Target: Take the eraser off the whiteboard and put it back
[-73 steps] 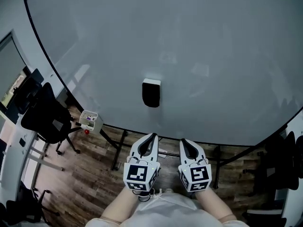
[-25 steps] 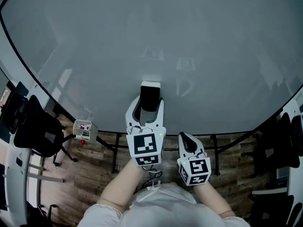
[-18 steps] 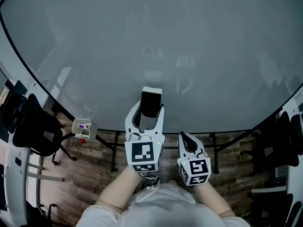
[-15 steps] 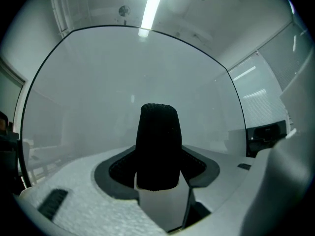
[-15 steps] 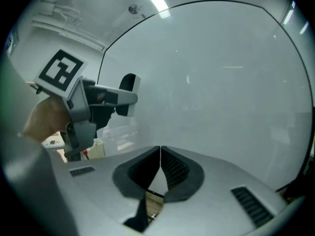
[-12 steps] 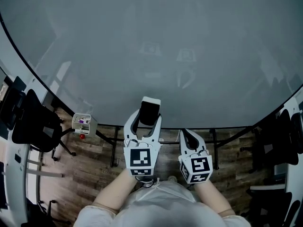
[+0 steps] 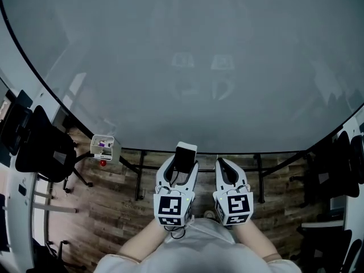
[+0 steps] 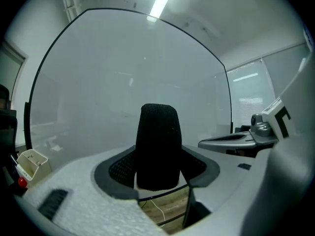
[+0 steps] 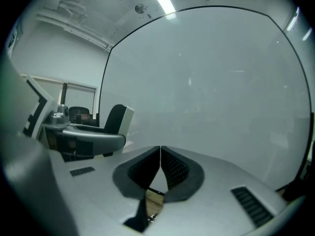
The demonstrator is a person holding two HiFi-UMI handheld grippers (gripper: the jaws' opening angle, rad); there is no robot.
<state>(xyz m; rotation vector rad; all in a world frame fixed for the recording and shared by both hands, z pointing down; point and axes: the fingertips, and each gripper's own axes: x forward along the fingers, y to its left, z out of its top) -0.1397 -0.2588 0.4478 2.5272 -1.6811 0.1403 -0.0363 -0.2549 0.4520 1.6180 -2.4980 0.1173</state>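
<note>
The eraser [image 7: 184, 156], white-backed with black felt, is off the big whiteboard [image 7: 182, 67] and sits upright between the jaws of my left gripper [image 7: 183, 165], which is shut on it just below the board's lower edge. In the left gripper view the black felt of the eraser [image 8: 158, 149] fills the gap between the pads, and the whiteboard [image 8: 123, 73] stands behind it. My right gripper [image 7: 222, 162] hangs close beside the left, shut and empty. In the right gripper view its pads meet at the right gripper [image 9: 160, 167], with the eraser [image 9: 119, 119] to the left.
Black office chairs [image 7: 40, 147] stand at the left and more chairs [image 7: 341, 175] at the right. A small white holder [image 7: 104, 147] with markers hangs by the board's lower left. The board's black stand legs [image 7: 139, 178] rest on the wooden floor [image 7: 108, 209].
My left gripper has come down and back from the whiteboard with the eraser in its jaws, ending low next to the right gripper. The right gripper has hardly shifted.
</note>
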